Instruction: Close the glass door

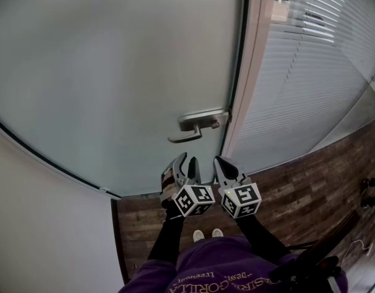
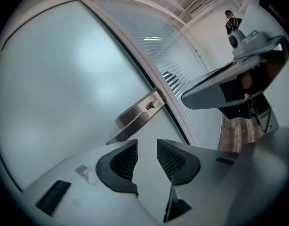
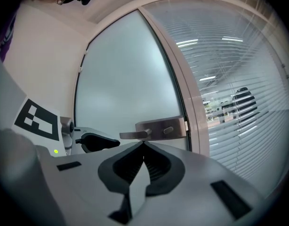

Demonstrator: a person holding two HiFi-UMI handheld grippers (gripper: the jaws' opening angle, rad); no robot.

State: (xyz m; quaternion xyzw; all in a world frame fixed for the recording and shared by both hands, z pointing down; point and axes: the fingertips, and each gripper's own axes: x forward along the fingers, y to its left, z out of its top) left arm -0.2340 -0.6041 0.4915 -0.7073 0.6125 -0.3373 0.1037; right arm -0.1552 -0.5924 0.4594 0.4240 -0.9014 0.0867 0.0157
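Observation:
A frosted glass door (image 1: pixel 114 72) fills the view ahead, and its right edge lies along the pale door frame (image 1: pixel 251 72). A metal lever handle (image 1: pixel 190 133) sits near that edge, pointing left. My left gripper (image 1: pixel 186 159) hangs just below the handle, apart from it, with its jaws open and nothing between them. In the left gripper view the handle (image 2: pixel 135 117) shows above and to the left of the open left gripper (image 2: pixel 147 145). My right gripper (image 1: pixel 221 162) is beside the left one, its tips shut together and empty. In the right gripper view the handle (image 3: pixel 144 133) is just beyond the right gripper (image 3: pixel 143 144).
A glass partition with slatted blinds (image 1: pixel 309 60) stands right of the frame. A pale wall (image 1: pixel 41 224) runs along the left. Dark wood flooring (image 1: pixel 309 188) lies underfoot, with dark equipment (image 1: pixel 322 255) at the lower right. A person (image 2: pixel 233 20) stands far off.

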